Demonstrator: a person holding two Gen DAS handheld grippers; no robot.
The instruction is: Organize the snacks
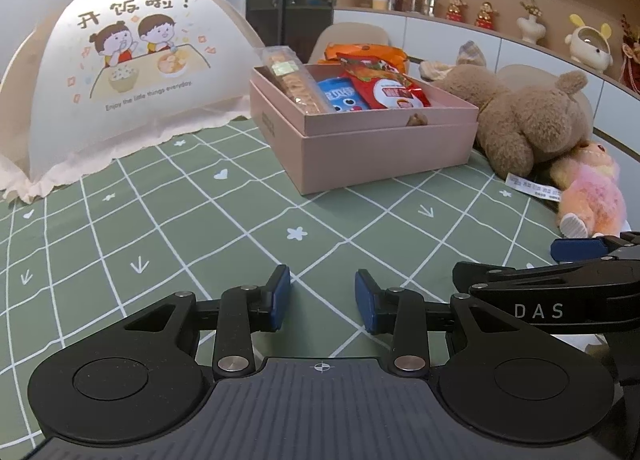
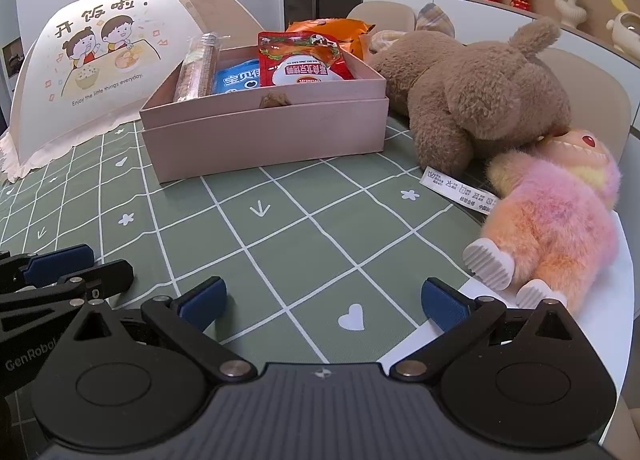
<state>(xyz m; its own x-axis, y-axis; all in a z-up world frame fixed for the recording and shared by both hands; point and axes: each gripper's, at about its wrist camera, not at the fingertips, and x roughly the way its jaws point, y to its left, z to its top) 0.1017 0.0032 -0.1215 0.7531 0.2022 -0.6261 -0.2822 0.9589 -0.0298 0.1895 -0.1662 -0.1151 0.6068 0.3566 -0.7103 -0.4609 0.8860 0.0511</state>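
The left gripper (image 1: pixel 322 300) hangs low over the green checked cloth (image 1: pixel 168 228), its blue pads apart with nothing between them. The right gripper (image 2: pixel 323 302) sits beside it, at 3 o'clock in the left view, jaws spread wider and likewise empty; under its right pad lies the cloth's edge and a strip of white table (image 2: pixel 624 284).

At 12 o'clock from both grippers, well apart from them, stands the pink box (image 1: pixel 360 148) with no lid on. The snacks lie inside it: a clear cracker sleeve (image 1: pixel 296 80) leaning on the 9 o'clock wall, a blue packet (image 1: pixel 342 94) in the middle, a red pouch (image 1: pixel 384 88) at the 3 o'clock side. An orange bag (image 2: pixel 332 30) shows behind the box at 12 o'clock; whether it is in or out cannot be told.

A brown bear (image 2: pixel 480 92) lies against the box at 3 o'clock, a pink plush (image 2: pixel 560 212) just below it. A food cover (image 1: pixel 132 68) stands at 10 o'clock
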